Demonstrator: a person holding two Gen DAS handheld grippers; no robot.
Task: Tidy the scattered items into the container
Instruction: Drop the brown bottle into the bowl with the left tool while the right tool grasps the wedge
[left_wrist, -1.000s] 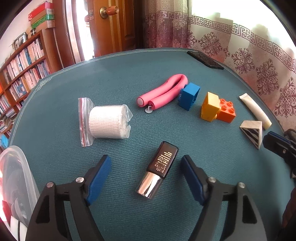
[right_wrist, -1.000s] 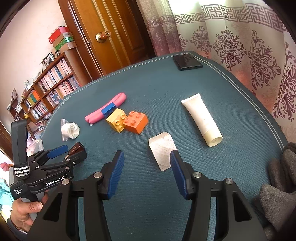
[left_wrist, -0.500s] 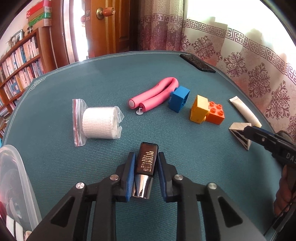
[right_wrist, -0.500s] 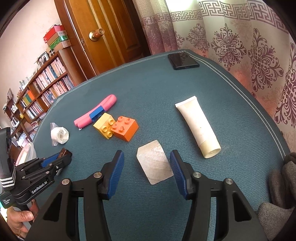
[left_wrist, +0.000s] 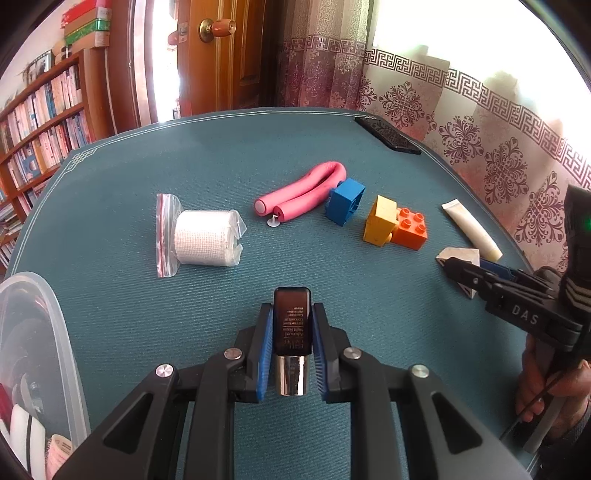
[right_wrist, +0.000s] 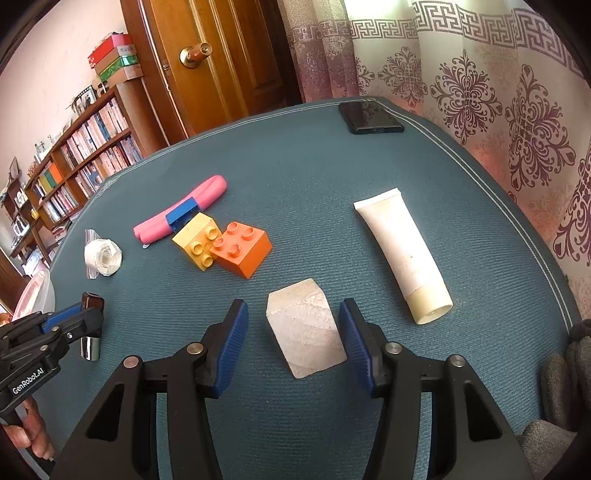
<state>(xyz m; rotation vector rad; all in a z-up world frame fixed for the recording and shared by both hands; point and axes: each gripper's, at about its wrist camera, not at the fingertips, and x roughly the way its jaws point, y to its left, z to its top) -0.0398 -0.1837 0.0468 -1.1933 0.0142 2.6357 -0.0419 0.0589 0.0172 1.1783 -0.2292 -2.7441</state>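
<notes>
My left gripper (left_wrist: 291, 314) is shut on a dark brown cosmetic bottle (left_wrist: 291, 325) with a silver cap, held just above the blue-green tablecloth. The clear plastic container (left_wrist: 44, 332) sits at the left edge with several items inside. My right gripper (right_wrist: 293, 317) stands open, its blue pads on either side of a pale wedge-shaped block (right_wrist: 304, 328) without touching it. Scattered on the cloth lie a bagged white bandage roll (left_wrist: 201, 236), a pink foam curler (left_wrist: 303, 192), a blue brick (left_wrist: 345, 201), a yellow brick (left_wrist: 380, 221), an orange brick (left_wrist: 410, 229) and a white tube (right_wrist: 404, 251).
A black phone (right_wrist: 371, 118) lies at the table's far edge near the patterned curtain. A bookshelf (left_wrist: 40, 122) and a wooden door stand behind the table. A hand (left_wrist: 546, 391) holds the right gripper at the right of the left wrist view.
The left gripper shut on the cosmetic bottle and lifted it slightly. The right gripper moved forward until the wedge block lies between its open fingers.
</notes>
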